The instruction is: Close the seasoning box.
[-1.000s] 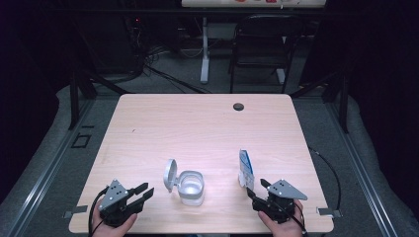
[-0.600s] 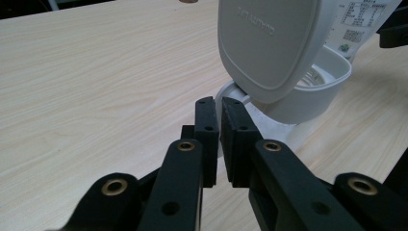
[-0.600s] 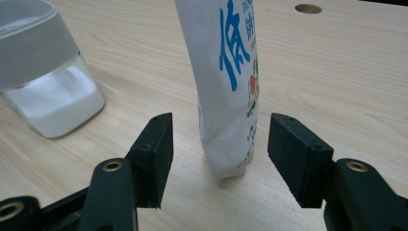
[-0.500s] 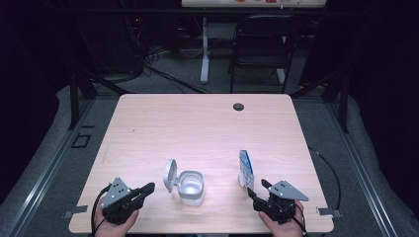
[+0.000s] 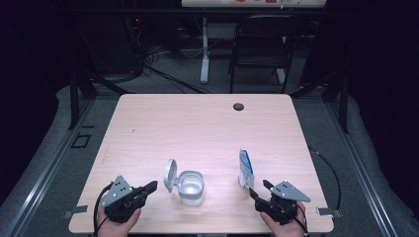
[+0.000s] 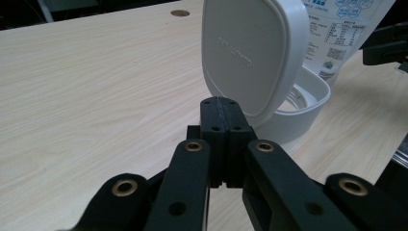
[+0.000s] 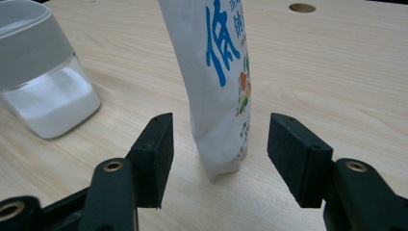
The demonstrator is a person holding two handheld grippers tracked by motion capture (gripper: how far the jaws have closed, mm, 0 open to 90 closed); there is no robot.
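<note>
A white plastic container (image 5: 191, 187) stands near the table's front edge, its hinged lid (image 5: 170, 174) swung up on its left side. Right of it a white pouch with blue print (image 5: 245, 168) stands upright. My left gripper (image 5: 150, 186) lies at the front left, pointing at the lid, shut with nothing between its jaws. In the left gripper view the closed jaws (image 6: 220, 108) sit just short of the lid (image 6: 252, 53). My right gripper (image 5: 259, 189) is open just in front of the pouch. In the right gripper view the pouch (image 7: 216, 72) stands between the jaws (image 7: 219, 139), untouched.
The wooden table (image 5: 197, 128) has a dark cable hole (image 5: 238, 106) near its far edge. A folding chair (image 5: 259, 44) and a desk leg (image 5: 204, 49) stand on the floor beyond the table. Cables trail from both grippers off the front corners.
The left gripper's jaws, spread a second ago, have closed on nothing. The right gripper, the container and the pouch have stayed where they were.
</note>
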